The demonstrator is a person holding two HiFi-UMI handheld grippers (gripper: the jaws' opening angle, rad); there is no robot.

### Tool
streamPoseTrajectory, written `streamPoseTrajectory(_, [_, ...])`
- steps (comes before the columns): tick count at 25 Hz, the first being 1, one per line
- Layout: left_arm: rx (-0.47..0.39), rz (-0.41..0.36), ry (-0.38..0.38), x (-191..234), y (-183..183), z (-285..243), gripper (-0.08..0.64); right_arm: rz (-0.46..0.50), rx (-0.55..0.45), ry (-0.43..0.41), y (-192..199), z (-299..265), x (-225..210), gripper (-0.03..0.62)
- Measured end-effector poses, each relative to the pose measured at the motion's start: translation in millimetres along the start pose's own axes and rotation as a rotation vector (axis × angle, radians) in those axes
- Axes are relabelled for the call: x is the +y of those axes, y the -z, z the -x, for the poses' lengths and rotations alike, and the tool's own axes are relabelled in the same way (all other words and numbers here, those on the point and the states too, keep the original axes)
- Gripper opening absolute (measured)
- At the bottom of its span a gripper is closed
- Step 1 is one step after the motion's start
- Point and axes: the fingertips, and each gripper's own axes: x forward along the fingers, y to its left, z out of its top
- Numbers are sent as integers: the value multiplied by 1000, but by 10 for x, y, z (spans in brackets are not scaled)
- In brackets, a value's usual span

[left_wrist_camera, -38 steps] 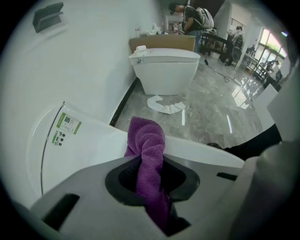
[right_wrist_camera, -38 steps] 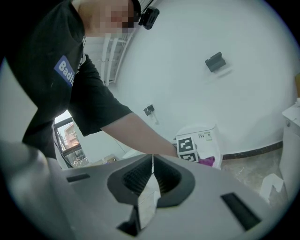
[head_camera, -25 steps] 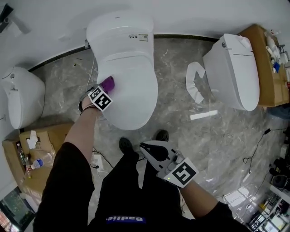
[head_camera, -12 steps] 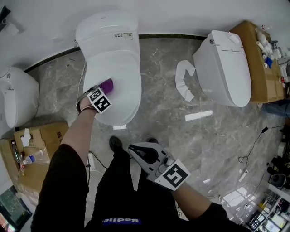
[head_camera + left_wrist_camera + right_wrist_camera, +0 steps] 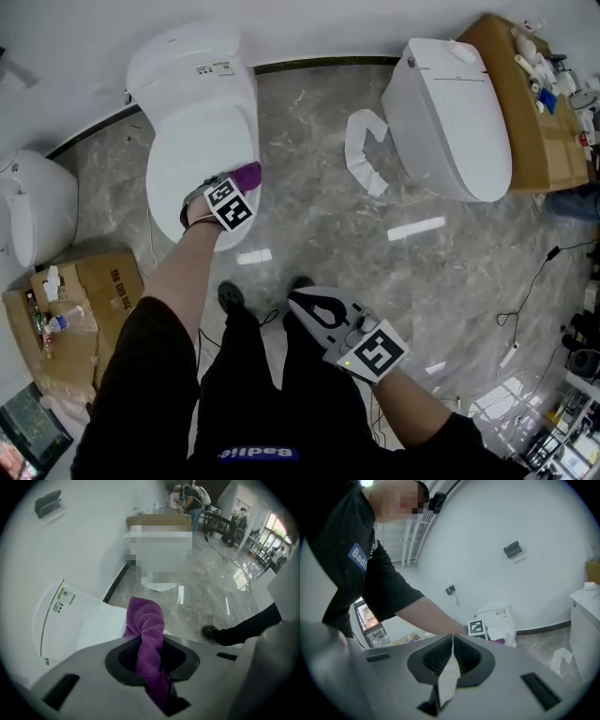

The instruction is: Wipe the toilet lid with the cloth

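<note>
The left gripper's (image 5: 150, 645) jaws are clenched on the purple cloth (image 5: 147, 619), which is held as a bunched strip between them. Its long axis is seen running along the jaws and away from the camera, with its far end folded over into a rounded hump. In the head view the cloth (image 5: 247, 174) is seen pointing out of the left gripper (image 5: 242, 184) toward the upper right, at the right edge of the closed toilet lid (image 5: 195, 141), near its front. Whether it presses on the lid cannot be told. The right gripper's (image 5: 292, 300) jaws are shut together with nothing gripped, and it is held low, well apart from the toilet, above the person's legs. The toilet is set on a grey marbled floor (image 5: 319, 225) against a white wall (image 5: 309, 28). A second toilet (image 5: 450, 122) is seen to the right and a third (image 5: 28, 206) at the left. A white U-shaped piece (image 5: 361, 150) lies on the floor between the first two, and a cardboard box (image 5: 89, 286) stands at the lower left.
</note>
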Motion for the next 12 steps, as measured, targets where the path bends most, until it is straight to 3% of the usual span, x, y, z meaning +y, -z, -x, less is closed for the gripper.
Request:
streamPoseTrajectory(5, [-20, -21, 27, -248, -23, 78, 69, 19, 4, -11, -16, 11, 99, 32])
streamPoseTrajectory(8, [-22, 12, 20, -189, 319, 189, 69, 29, 6, -20, -22, -138, 243, 32])
streamPoseTrajectory(12, [-8, 87, -3, -16, 1038, 336, 71, 55, 6, -19, -32, -374, 492, 32])
